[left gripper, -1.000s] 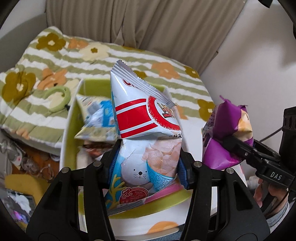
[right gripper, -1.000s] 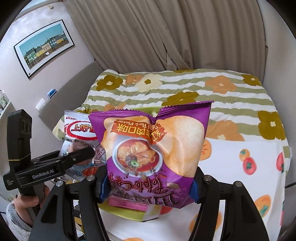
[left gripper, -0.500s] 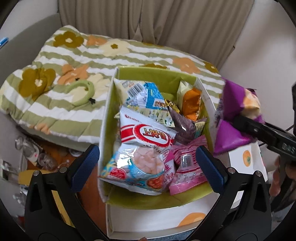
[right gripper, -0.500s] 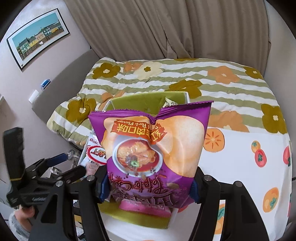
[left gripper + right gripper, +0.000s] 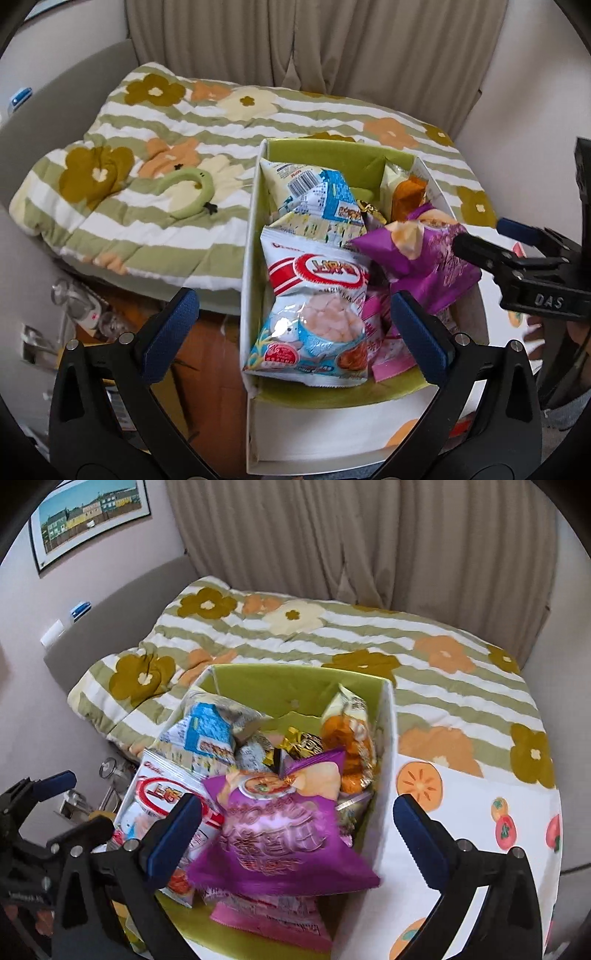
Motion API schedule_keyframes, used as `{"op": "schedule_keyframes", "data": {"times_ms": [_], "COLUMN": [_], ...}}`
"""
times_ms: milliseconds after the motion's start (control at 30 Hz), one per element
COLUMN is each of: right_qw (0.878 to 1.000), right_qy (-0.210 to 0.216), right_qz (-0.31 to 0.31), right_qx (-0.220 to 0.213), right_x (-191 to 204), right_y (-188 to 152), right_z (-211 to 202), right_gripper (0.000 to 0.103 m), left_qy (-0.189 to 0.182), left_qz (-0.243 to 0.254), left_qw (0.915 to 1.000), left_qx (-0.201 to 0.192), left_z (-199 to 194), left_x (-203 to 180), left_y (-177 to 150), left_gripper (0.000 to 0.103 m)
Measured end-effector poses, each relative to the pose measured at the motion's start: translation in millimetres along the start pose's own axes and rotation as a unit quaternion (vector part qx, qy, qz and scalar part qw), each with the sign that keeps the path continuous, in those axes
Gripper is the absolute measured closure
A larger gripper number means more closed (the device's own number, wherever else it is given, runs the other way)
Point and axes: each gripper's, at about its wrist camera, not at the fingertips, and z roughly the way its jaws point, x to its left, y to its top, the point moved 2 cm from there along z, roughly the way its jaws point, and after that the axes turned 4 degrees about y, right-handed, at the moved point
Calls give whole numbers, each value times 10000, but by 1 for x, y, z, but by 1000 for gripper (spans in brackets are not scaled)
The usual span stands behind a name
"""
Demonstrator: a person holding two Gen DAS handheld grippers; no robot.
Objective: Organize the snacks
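A bed with a striped, flowered quilt (image 5: 155,184) fills the room in front of beige curtains, and a white box with a green lining (image 5: 251,280) sits at its near edge, already crowded with snack packets. The left gripper (image 5: 295,328) hovers over the box with its jaws spread wide and nothing between them; the red-and-white shrimp chip bag (image 5: 317,295) lies loose in the box below it. The right gripper (image 5: 299,823) is opening, and the purple chip bag (image 5: 280,830) lies between the blue pads, apparently free of them, resting on top of the other packets (its print is motion-blurred, so it may not have settled). I judge this to be the release step for both bags. Next, both hands likely need to draw back clear of the box and find any snack not yet put away; none is visible outside the box.
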Motion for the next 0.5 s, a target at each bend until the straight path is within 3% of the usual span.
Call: {"op": "schedule_keyframes", "data": {"times_ms": [233, 500], "right_qw": [9995, 9972], "right_qy": [-24, -22], "right_qz": [260, 320], "right_qx": [-163, -670], "right_x": [0, 4], "right_y": [-16, -23], "right_z": [-21, -79], "right_gripper": [0, 0], "left_qy": [52, 174], "left_qz": [112, 254], "left_qw": [9998, 9979], "left_qx": [-135, -577], "left_z": [-14, -65], "left_x": [-9, -40], "left_y": [-5, -13], "left_gripper": [1, 1]}}
